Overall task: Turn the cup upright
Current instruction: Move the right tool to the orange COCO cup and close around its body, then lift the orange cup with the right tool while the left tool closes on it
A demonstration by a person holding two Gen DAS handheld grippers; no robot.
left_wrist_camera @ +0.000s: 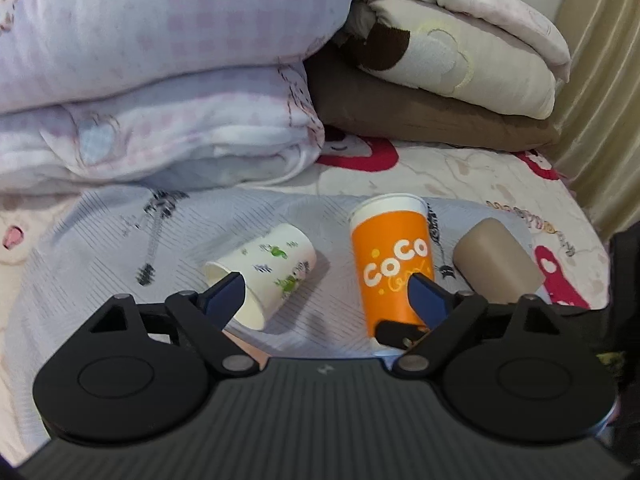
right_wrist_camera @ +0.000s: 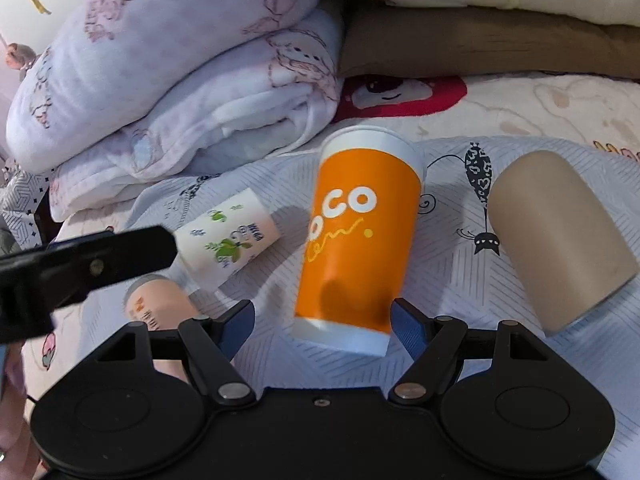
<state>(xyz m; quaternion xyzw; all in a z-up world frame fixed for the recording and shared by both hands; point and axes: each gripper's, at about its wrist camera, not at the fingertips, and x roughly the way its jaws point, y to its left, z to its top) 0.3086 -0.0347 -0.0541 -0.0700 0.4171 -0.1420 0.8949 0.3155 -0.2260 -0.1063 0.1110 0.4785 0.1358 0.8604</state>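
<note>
An orange "CoCo" cup [left_wrist_camera: 394,264] [right_wrist_camera: 356,236] stands upright on the bedsheet, leaning a little. A white paper cup [left_wrist_camera: 264,270] [right_wrist_camera: 228,240] with green prints lies on its side to its left, mouth towards me. A tan cup [left_wrist_camera: 498,264] [right_wrist_camera: 560,236] lies on its side to the right. My left gripper [left_wrist_camera: 326,292] is open, its fingers straddling the gap between the white and orange cups. My right gripper [right_wrist_camera: 322,324] is open with the orange cup's base between its fingertips; whether they touch it is unclear.
Folded pink-and-white quilts [left_wrist_camera: 152,80] [right_wrist_camera: 172,80] and a brown and cream blanket pile [left_wrist_camera: 432,92] [right_wrist_camera: 480,40] are stacked behind the cups. A curtain [left_wrist_camera: 600,80] hangs at the right. The left gripper's black arm [right_wrist_camera: 80,264] crosses the right wrist view at left.
</note>
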